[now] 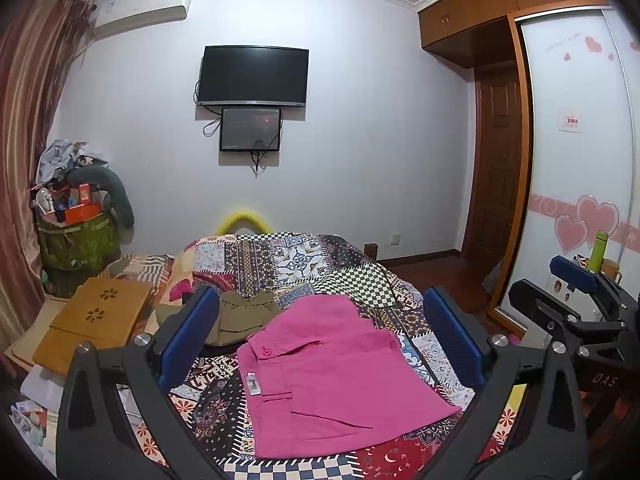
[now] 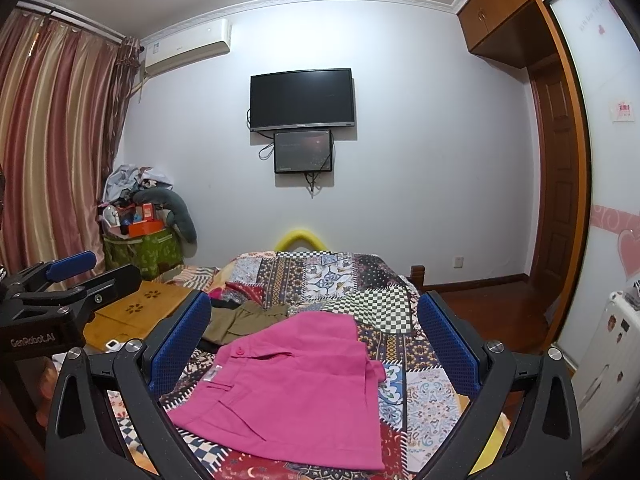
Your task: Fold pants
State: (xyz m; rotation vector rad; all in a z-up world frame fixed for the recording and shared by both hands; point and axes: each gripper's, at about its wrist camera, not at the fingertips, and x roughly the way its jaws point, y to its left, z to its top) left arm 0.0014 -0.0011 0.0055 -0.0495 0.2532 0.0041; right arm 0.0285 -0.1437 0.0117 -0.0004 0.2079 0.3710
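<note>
Folded pink pants (image 1: 332, 376) lie flat on the patchwork bedspread (image 1: 304, 264), waistband with button to the left; they also show in the right wrist view (image 2: 296, 392). My left gripper (image 1: 320, 336) is open and empty, held above the pants, blue pads wide apart. My right gripper (image 2: 314, 338) is open and empty, also above the pants. The right gripper shows at the right edge of the left wrist view (image 1: 576, 280), and the left gripper at the left edge of the right wrist view (image 2: 60, 280).
Olive-green pants (image 1: 244, 316) lie crumpled behind the pink ones, also in the right wrist view (image 2: 240, 320). A wooden lap table (image 1: 96, 320) sits on the bed's left. A cluttered green bin (image 1: 76, 240) stands in the corner. A wardrobe (image 1: 580, 160) is on the right.
</note>
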